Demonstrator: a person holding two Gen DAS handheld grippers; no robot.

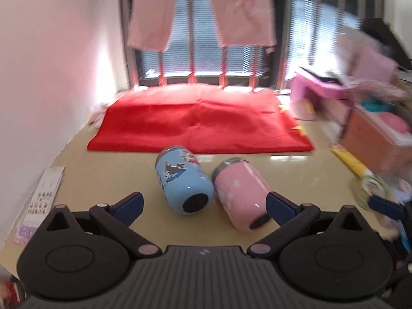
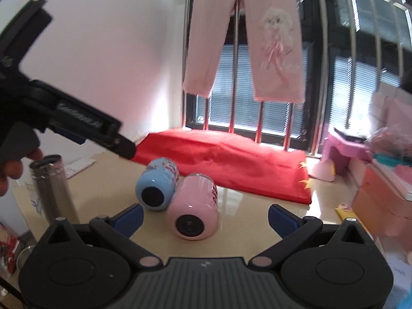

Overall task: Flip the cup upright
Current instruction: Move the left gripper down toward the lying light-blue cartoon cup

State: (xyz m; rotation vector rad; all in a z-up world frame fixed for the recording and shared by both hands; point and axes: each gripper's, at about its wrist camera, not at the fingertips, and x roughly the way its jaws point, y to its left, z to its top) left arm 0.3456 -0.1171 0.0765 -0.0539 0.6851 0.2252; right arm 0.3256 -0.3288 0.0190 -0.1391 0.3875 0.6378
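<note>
Approach phase, no grasp yet. My left gripper (image 1: 203,204) and right gripper (image 2: 206,217) both stand wide open and hold nothing. The blue cup (image 1: 184,180) and pink cup (image 1: 240,194) lie on their sides on the glossy beige tabletop (image 1: 103,170), touching, dark bases toward me. Both are smooth, glossy, rounded cylinders, likely to roll. Next, I judge, I must close across one barrel and tip it onto its base.

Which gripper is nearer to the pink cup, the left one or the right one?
Right, though only slightly. The right gripper is open with the pink cup lying centred just ahead of it. The left gripper is open facing the blue cup; the pink cup lies beside its right finger.
</note>
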